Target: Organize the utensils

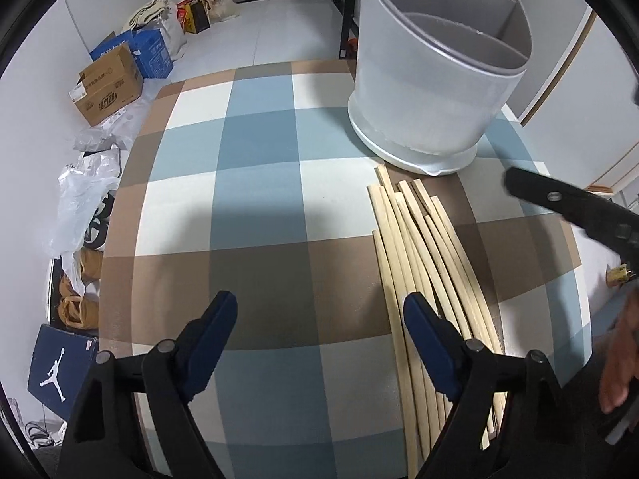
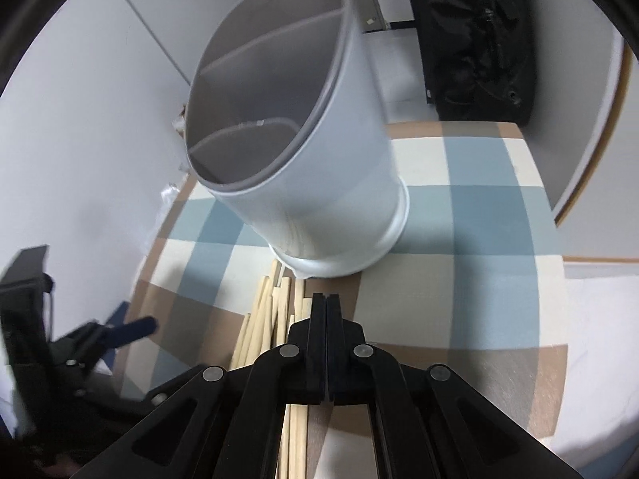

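Observation:
A bundle of pale wooden chopsticks (image 1: 423, 263) lies on the checked tablecloth, tips near a grey round utensil holder (image 1: 435, 80) with inner dividers. My left gripper (image 1: 319, 311) is open and empty, low over the cloth, its right finger above the chopsticks. In the right wrist view my right gripper (image 2: 325, 299) is shut with nothing between its pads, hovering over the chopsticks (image 2: 275, 307) just in front of the holder (image 2: 303, 159). The right gripper also shows as a black bar in the left wrist view (image 1: 567, 203).
The table (image 1: 255, 183) has a blue, white and brown checked cloth. Cardboard boxes (image 1: 108, 84), plastic bags and a shoe box (image 1: 60, 375) lie on the floor left of it. A black bag (image 2: 479, 40) stands behind the table.

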Action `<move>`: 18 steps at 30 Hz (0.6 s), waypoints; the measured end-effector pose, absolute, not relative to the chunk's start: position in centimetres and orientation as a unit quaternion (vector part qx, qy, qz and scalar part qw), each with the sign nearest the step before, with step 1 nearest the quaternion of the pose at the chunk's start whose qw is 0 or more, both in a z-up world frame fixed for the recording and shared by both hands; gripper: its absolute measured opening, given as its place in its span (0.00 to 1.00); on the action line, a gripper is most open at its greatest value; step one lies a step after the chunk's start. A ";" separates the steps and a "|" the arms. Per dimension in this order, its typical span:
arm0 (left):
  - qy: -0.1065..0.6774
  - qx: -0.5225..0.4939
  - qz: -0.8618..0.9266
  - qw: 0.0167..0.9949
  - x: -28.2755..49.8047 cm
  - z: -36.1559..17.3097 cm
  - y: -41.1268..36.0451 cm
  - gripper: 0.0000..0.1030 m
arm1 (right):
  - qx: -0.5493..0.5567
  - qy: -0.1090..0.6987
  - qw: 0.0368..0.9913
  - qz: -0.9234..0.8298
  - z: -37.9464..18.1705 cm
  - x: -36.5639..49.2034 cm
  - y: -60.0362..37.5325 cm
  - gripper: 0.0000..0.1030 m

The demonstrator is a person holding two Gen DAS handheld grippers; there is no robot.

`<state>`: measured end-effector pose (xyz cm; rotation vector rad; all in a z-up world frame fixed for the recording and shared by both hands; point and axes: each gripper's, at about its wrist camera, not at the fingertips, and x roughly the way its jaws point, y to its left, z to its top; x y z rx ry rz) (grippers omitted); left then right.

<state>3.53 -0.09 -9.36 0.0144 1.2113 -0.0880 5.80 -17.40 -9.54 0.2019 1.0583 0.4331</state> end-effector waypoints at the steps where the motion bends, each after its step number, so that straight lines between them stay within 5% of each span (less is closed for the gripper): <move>1: 0.570 0.005 -0.042 0.821 3.5 -9.5 -0.1 0.78 | 0.103 0.495 0.837 0.207 -9.7 5.5 -16.9 0.00; 6: 0.576 -0.006 -0.038 0.817 3.8 -9.8 -0.5 0.72 | 0.135 0.476 0.842 0.214 -9.1 4.5 -17.8 0.00; 8: 0.583 0.000 -0.033 0.812 4.1 -10.2 -0.8 0.57 | 0.156 0.467 0.843 0.214 -8.3 4.1 -19.4 0.00; 12: 0.580 -0.018 -0.035 0.814 4.3 -10.1 -0.7 0.48 | 0.184 0.459 0.841 0.219 -7.9 3.8 -20.1 0.00; 16: 0.576 -0.001 -0.034 0.817 4.1 -10.1 -0.9 0.17 | 0.192 0.466 0.833 0.227 -7.9 3.7 -20.5 0.00; 18: 0.567 0.023 -0.026 0.823 4.0 -10.1 -1.0 0.17 | 0.195 0.471 0.828 0.235 -8.1 3.7 -20.3 0.00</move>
